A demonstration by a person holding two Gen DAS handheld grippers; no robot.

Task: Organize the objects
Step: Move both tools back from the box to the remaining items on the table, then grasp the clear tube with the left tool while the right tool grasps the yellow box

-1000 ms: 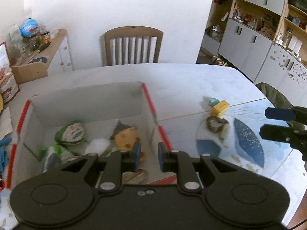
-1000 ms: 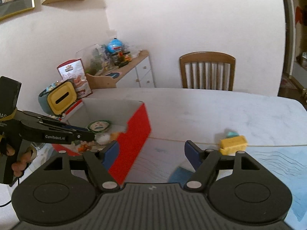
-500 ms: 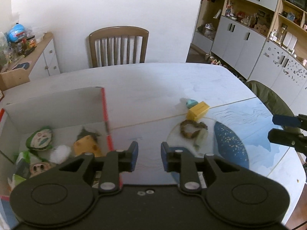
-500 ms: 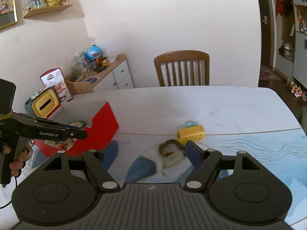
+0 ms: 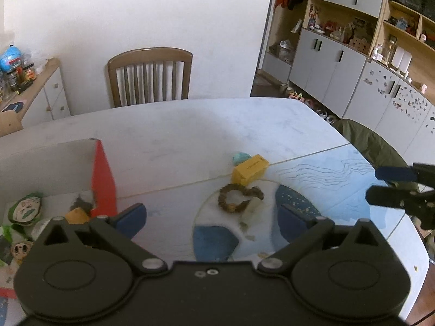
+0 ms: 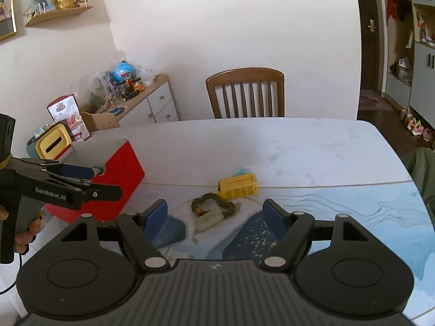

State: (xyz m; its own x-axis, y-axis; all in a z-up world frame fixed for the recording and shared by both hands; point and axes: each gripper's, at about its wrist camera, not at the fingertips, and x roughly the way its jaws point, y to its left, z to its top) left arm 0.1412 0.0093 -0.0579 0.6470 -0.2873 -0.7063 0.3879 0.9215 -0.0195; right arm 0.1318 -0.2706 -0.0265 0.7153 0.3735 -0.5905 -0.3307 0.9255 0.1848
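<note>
A yellow box (image 5: 250, 169) lies mid-table with a small teal thing (image 5: 240, 157) behind it. In front of them are a brown braided ring (image 5: 236, 197) and a pale oblong piece (image 5: 251, 212). My left gripper (image 5: 212, 220) hangs open and empty just short of the ring. The red and white carton (image 5: 103, 179) to its left holds several toy faces. In the right wrist view my right gripper (image 6: 216, 217) is open and empty, with the ring (image 6: 212, 203), pale piece (image 6: 212, 218) and yellow box (image 6: 239, 187) just ahead.
A wooden chair (image 5: 149, 77) stands at the table's far side. A sideboard (image 6: 146, 100) with jars and a yellow holder (image 6: 53, 144) sit beyond the carton (image 6: 119, 179). A green jacket (image 5: 372, 146) hangs by the table's right edge, in front of grey cabinets (image 5: 339, 68).
The left gripper swung right, from over the carton to the loose items, and opened wide from nearly shut. The right gripper turned right as well and now faces the ring.
</note>
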